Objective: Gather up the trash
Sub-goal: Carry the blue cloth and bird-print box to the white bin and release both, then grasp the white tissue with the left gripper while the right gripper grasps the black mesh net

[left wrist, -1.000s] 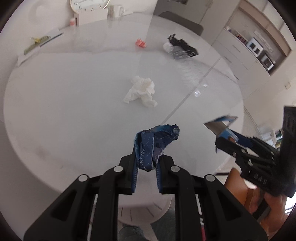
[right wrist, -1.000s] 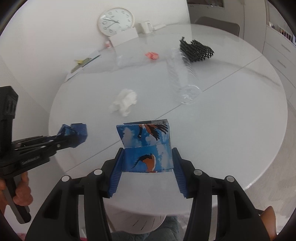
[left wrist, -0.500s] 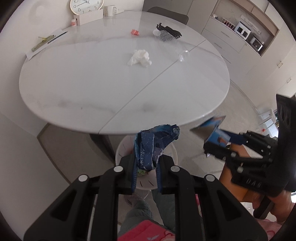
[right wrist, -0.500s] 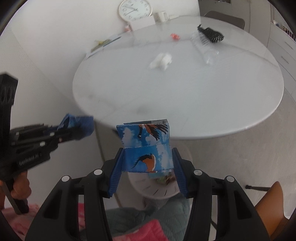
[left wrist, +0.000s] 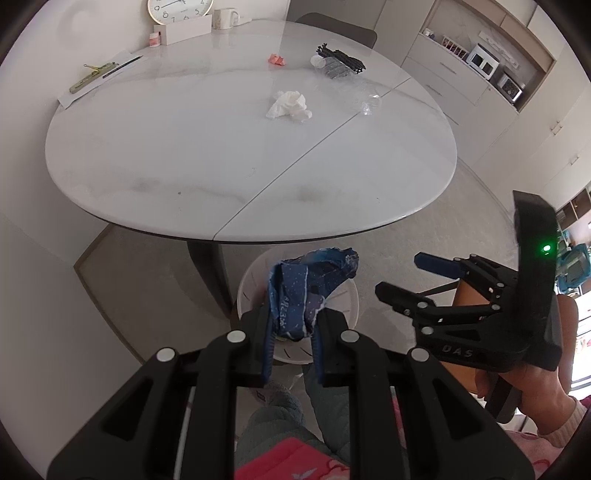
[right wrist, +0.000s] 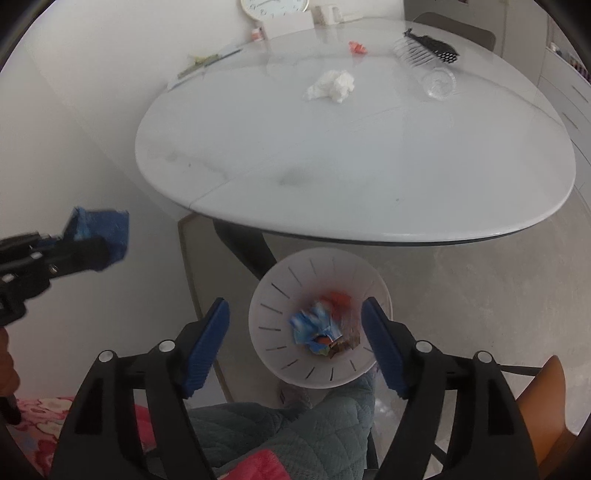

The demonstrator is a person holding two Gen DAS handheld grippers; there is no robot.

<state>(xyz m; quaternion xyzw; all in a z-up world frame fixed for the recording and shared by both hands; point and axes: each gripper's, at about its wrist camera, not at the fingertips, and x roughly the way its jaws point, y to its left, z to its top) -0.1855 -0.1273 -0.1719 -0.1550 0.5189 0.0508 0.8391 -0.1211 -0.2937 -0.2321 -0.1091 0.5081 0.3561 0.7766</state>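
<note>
My left gripper (left wrist: 292,325) is shut on a crumpled dark blue wrapper (left wrist: 306,288) and holds it above the white trash bin (left wrist: 347,295) on the floor by the table. My right gripper (right wrist: 295,325) is open and empty over the same bin (right wrist: 269,317); a blue carton (right wrist: 316,325), blurred, is inside it with other scraps. On the white round table (left wrist: 184,155) lie a crumpled white tissue (left wrist: 290,105), a small red scrap (left wrist: 277,60), a clear plastic cup (left wrist: 364,98) on its side and a black mesh piece (left wrist: 341,61).
A clock (left wrist: 180,5), a white box (left wrist: 183,31) and a mug (left wrist: 225,17) stand at the table's far edge, with paper and a pen (left wrist: 99,72) at the left. An orange chair (right wrist: 543,402) is at the right. The person's legs are below the grippers.
Both grippers drew back from over the table to above the bin. My right gripper opened and the blue carton dropped into the bin. The left still holds the wrapper.
</note>
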